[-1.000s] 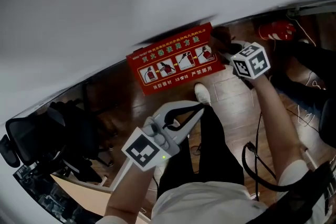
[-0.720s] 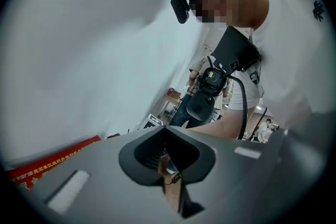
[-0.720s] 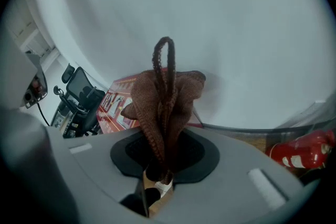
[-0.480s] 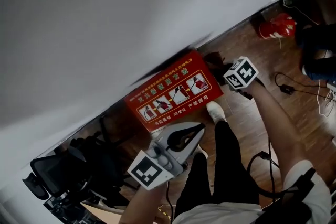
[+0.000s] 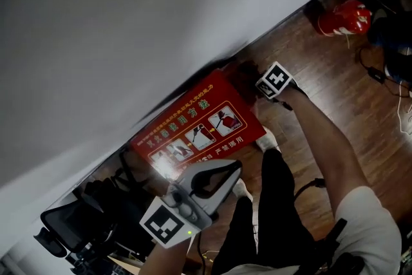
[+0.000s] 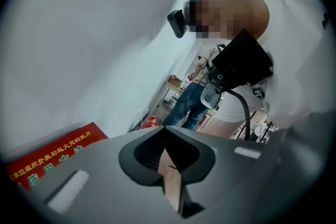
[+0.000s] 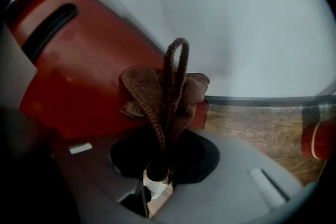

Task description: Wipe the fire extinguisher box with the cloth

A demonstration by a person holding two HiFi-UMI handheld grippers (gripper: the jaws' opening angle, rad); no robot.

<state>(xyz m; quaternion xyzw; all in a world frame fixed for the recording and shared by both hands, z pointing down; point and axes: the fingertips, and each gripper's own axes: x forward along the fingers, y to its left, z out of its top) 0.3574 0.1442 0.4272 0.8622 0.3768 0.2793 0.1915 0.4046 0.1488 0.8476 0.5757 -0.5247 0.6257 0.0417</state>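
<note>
The red fire extinguisher box (image 5: 193,129) lies on the wood floor against the white wall, its instruction pictures facing up. My right gripper (image 5: 259,82) is at the box's right end by the wall, shut on a brown cloth (image 7: 165,92). The cloth bunches out of the jaws and rests against the box's red surface (image 7: 79,76). My left gripper (image 5: 233,169) hovers over the box's near edge with its jaws together and nothing between them. In the left gripper view the box (image 6: 47,157) shows at the lower left.
A red fire extinguisher (image 5: 341,17) lies on the floor by the wall to the right. Cables (image 5: 386,84) trail at the far right. A black office chair (image 5: 71,222) stands at the lower left. A person (image 6: 194,97) stands farther along the wall.
The head view has swung and rolled, so the box now sits lower and left in it. My right gripper with the cloth has moved closer to the wall at the box's right end.
</note>
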